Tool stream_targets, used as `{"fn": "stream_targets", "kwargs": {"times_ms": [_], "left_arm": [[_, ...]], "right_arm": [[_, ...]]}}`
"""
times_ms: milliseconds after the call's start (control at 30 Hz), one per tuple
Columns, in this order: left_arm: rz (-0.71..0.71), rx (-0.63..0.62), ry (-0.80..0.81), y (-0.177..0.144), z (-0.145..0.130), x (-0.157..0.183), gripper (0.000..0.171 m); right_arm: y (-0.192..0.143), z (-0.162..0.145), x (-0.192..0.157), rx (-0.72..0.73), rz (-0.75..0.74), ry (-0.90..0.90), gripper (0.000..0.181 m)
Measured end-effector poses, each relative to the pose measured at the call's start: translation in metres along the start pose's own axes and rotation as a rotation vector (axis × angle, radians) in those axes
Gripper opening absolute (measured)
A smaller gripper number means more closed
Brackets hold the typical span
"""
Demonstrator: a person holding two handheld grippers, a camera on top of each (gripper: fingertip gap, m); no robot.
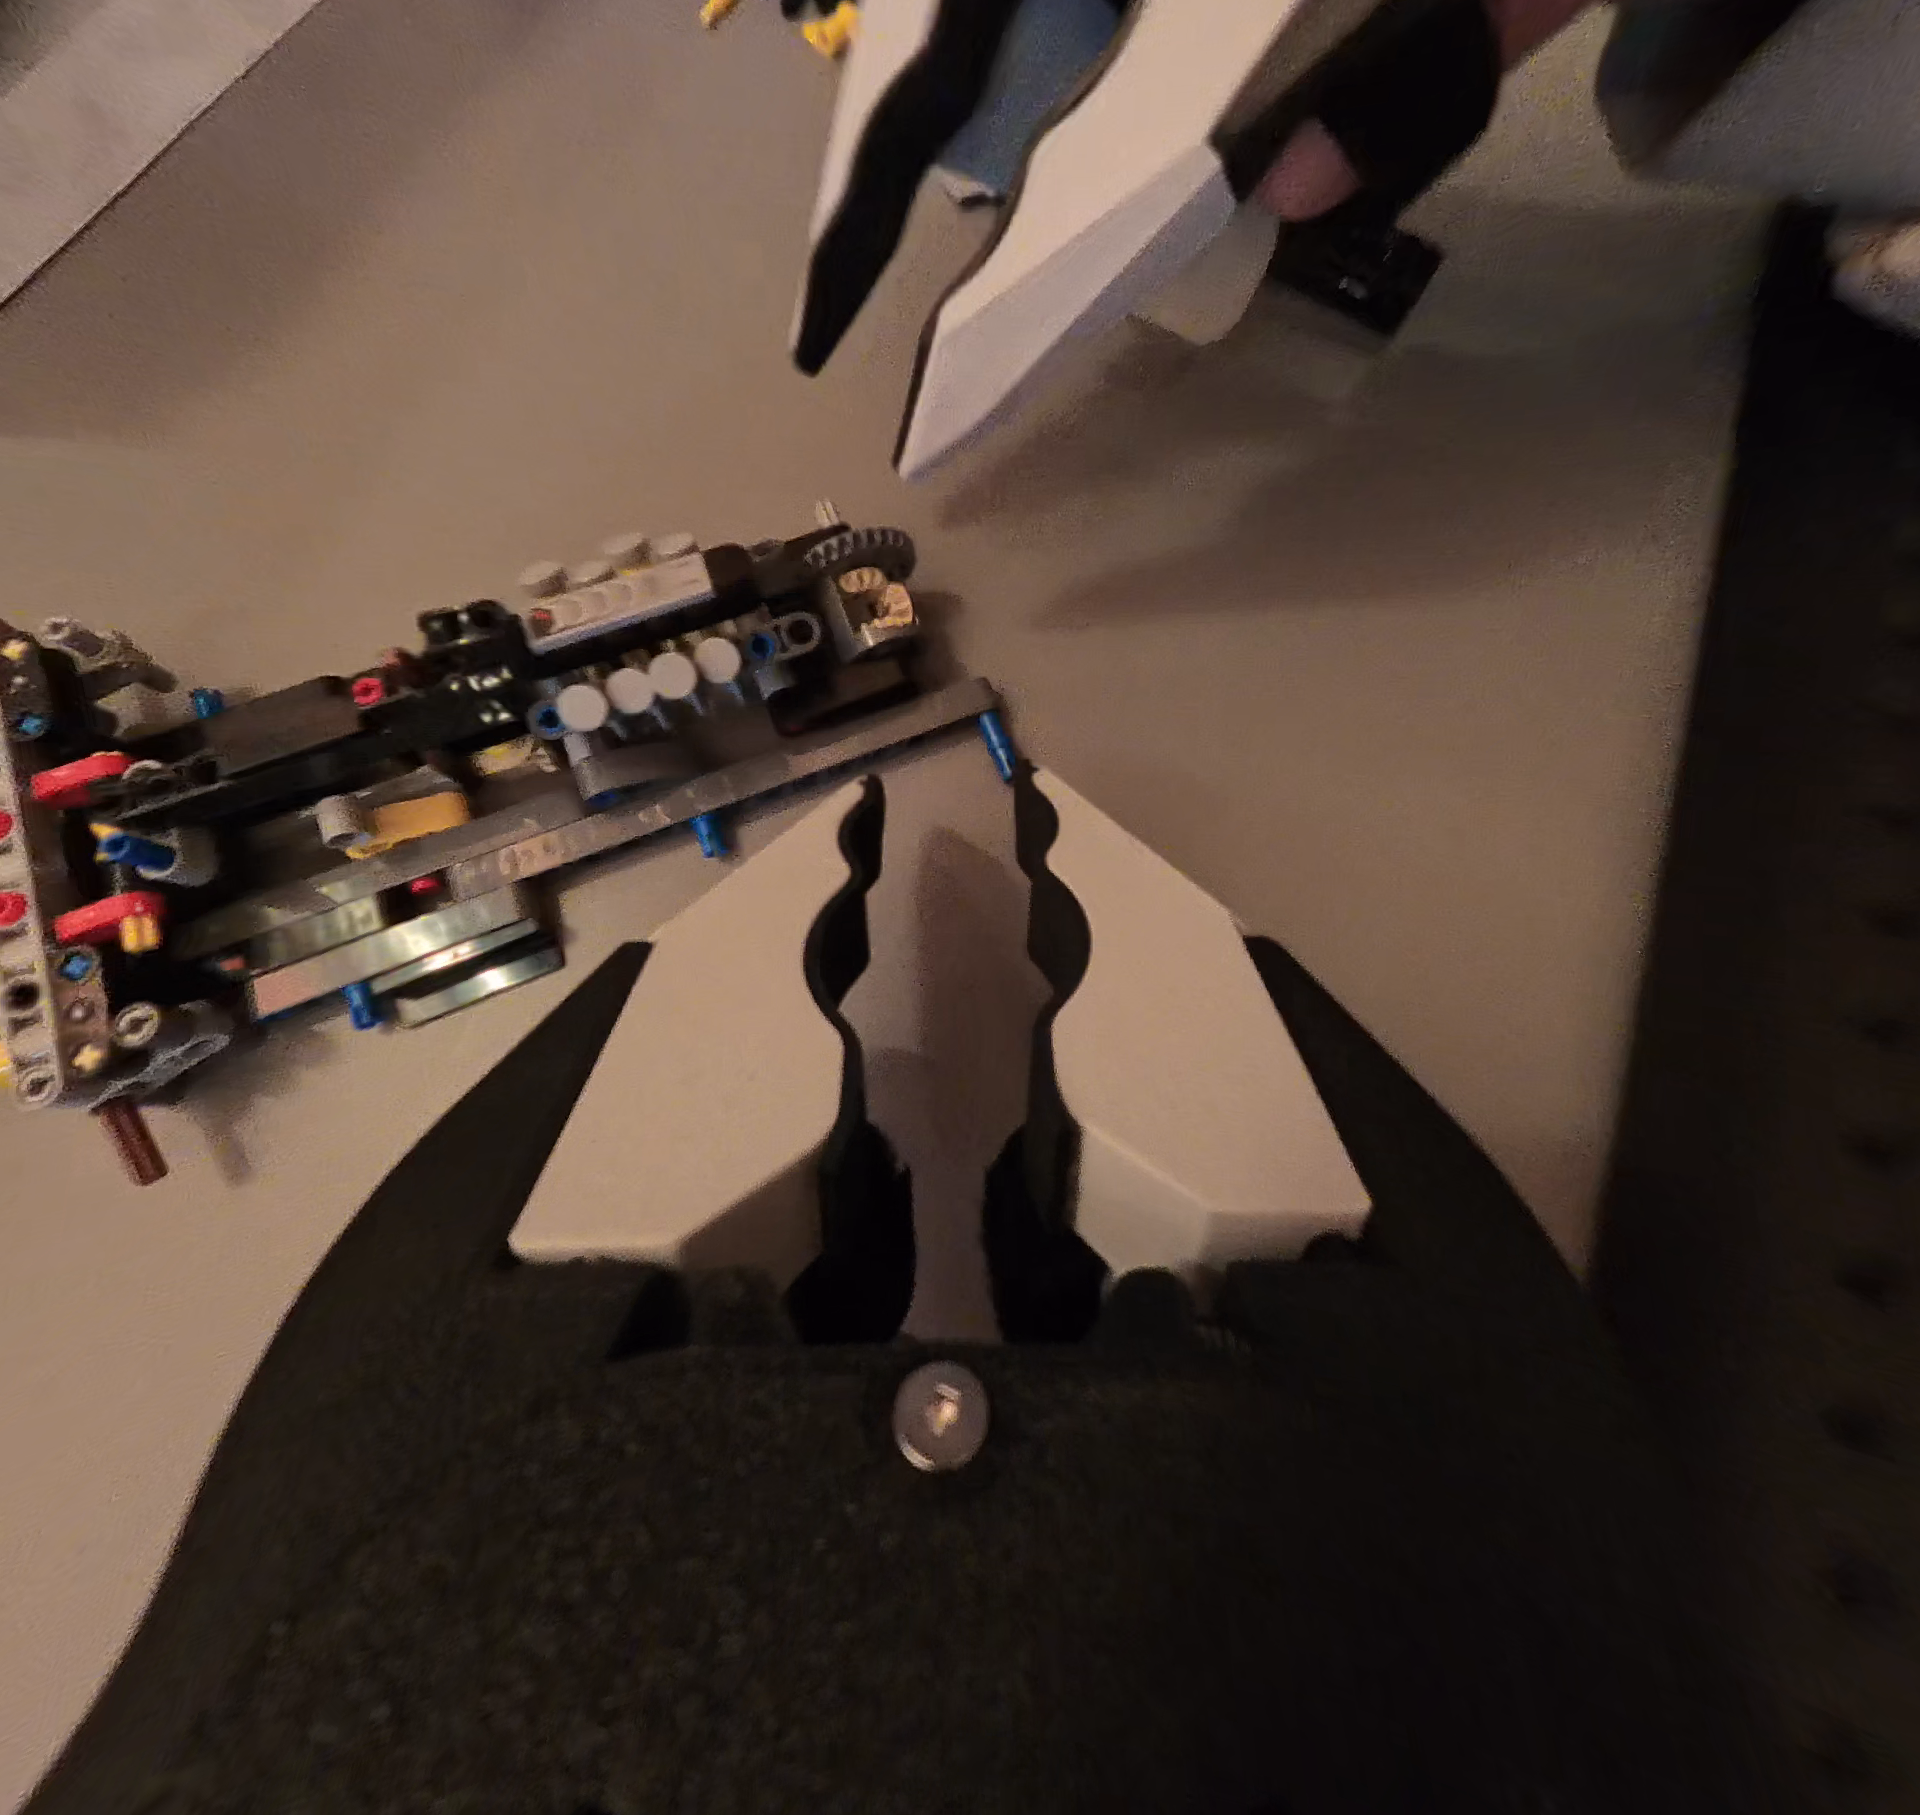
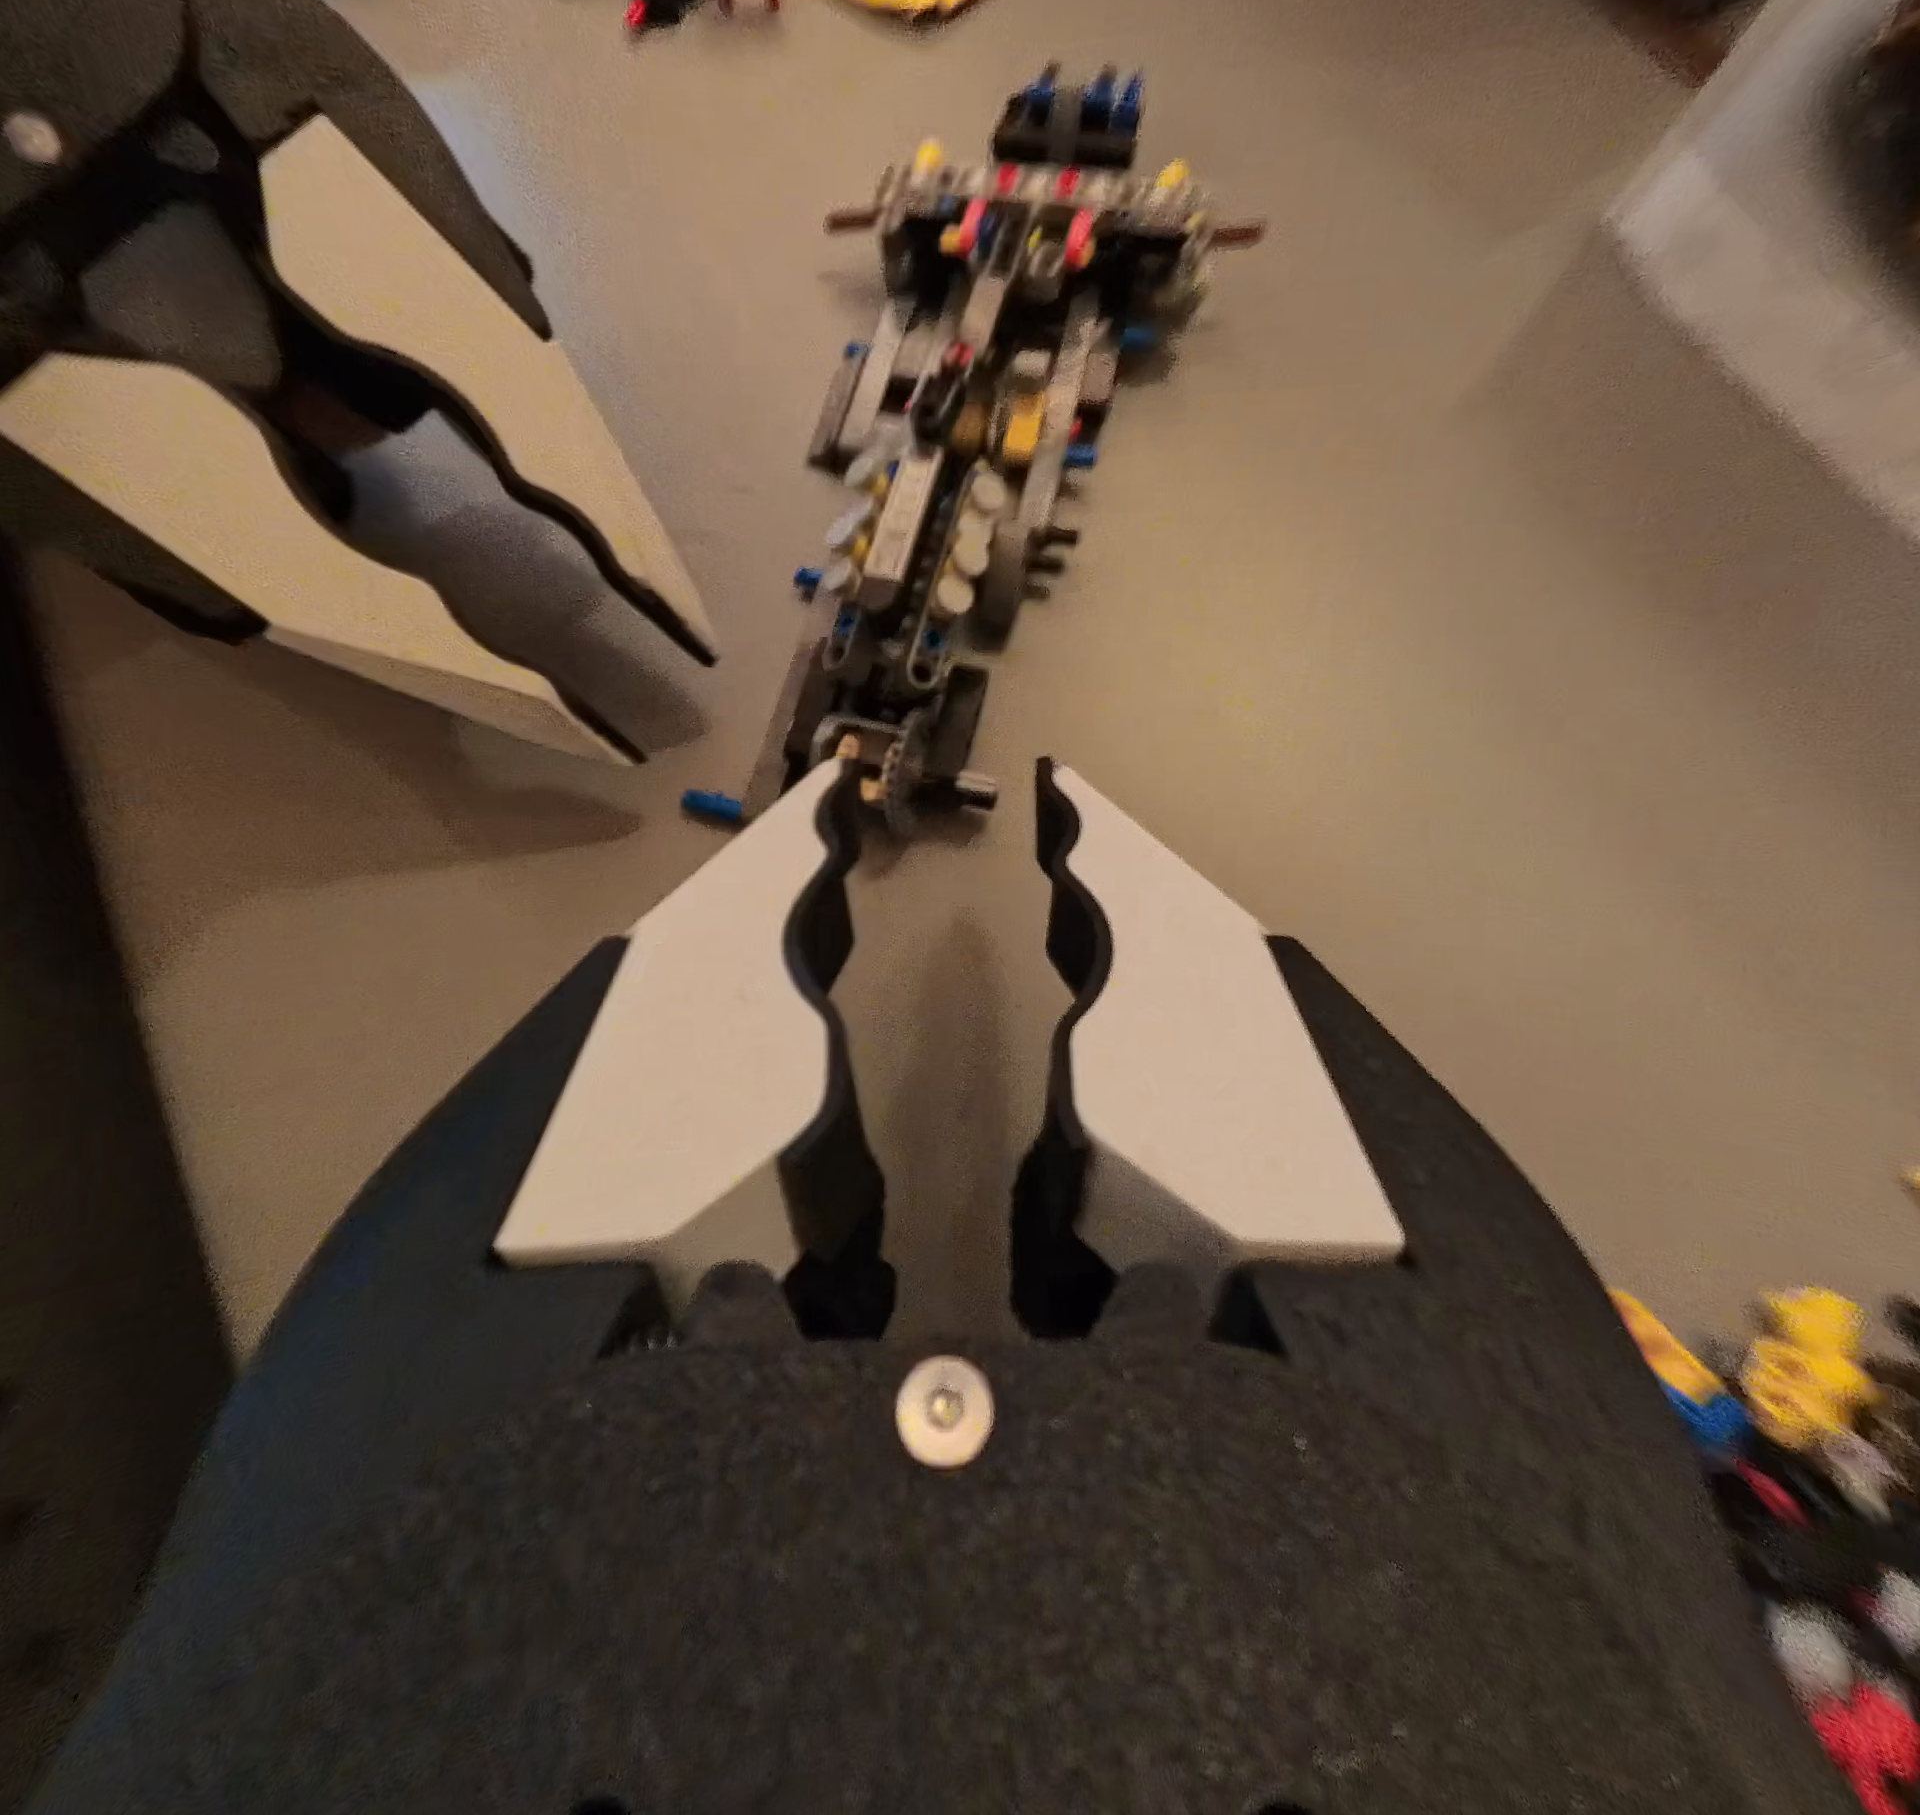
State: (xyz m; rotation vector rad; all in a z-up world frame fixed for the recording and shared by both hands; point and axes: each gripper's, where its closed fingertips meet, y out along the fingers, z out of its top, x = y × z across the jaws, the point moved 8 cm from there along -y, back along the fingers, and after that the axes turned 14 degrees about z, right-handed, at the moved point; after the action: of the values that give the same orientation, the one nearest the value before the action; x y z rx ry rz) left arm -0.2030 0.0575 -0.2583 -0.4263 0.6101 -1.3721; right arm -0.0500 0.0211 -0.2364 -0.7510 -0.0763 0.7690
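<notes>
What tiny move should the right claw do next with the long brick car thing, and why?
Probably ease the right gripper a little forward. Its jaws stand open and empty, and the gear end of the long brick chassis lies just at its fingertips, not yet between them. The left gripper is open too, beside the chassis near a blue pin, holding nothing.

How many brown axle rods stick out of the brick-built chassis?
2: one brown axle rod at the far left, another at the far right of the long brick-built chassis. Others may be hidden.
</notes>
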Motion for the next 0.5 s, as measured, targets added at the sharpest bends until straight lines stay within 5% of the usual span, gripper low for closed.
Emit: {"fn": "stream_targets", "kwargs": {"times_ms": [100, 233, 500], "left_arm": [[0.014, -0.04, 0.015, 0.012, -0.003, 0.013, 0.025], [0.05, -0.044, -0.002, 0.017, 0.0, 0.016, 0.021], [0.07, -0.042, 0.016, 0.022, 0.004, 0.021, 0.01]], "right_arm": [[0.017, -0.006, 0.006, -0.032, 0.163, 0.173, 0.042], [0.033, -0.006, -0.005, -0.071, 0.008, 0.108, 0.063], [0.042, -0.004, -0.007, -0.132, -0.067, 0.144, 0.056]]}}
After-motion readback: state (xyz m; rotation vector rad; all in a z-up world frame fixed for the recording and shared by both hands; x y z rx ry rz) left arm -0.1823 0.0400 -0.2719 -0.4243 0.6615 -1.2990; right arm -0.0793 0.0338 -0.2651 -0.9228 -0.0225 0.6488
